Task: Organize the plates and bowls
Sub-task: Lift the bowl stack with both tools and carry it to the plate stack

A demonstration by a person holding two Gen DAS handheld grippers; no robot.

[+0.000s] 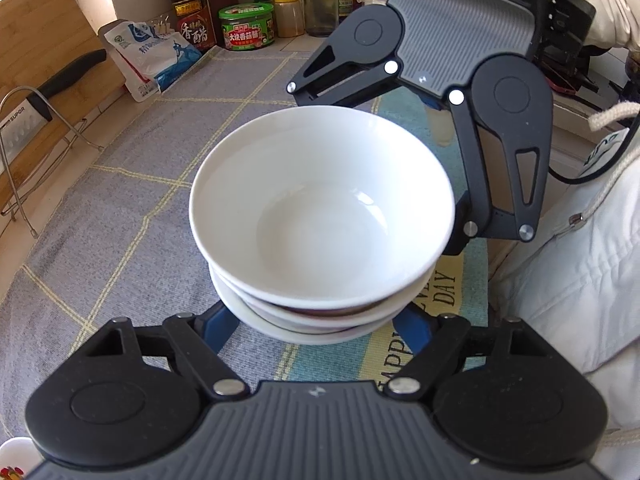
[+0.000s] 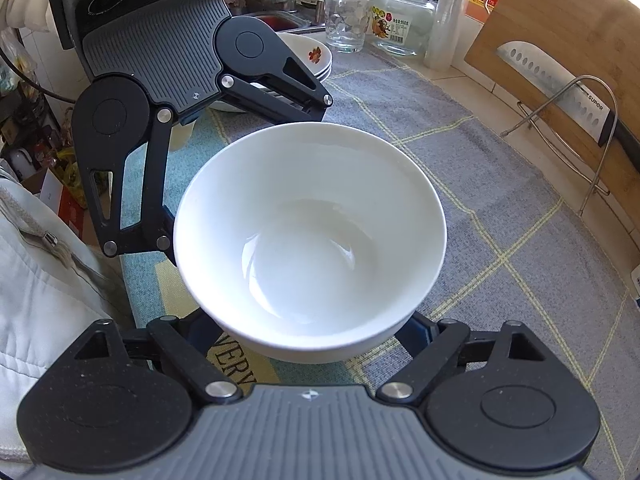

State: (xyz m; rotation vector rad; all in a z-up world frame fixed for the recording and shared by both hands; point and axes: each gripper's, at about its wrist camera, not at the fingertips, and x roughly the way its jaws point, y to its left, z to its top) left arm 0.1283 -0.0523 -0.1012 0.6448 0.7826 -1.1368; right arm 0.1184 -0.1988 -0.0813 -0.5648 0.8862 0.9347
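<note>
Left wrist view: bowls (image 1: 320, 208) nested, mid-mat (image 1: 140, 200). Left gripper (image 1: 316, 332) and right gripper (image 2: 310, 332) straddle stack from opposite sides; clamped or released, cannot tell. Plates (image 2: 320, 56) stacked far left. Likely nearly done.

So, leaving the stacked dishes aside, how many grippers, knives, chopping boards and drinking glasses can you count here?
Grippers: 2, the left gripper and the right gripper
Knives: 1
Chopping boards: 1
Drinking glasses: 1
Total: 5
</note>
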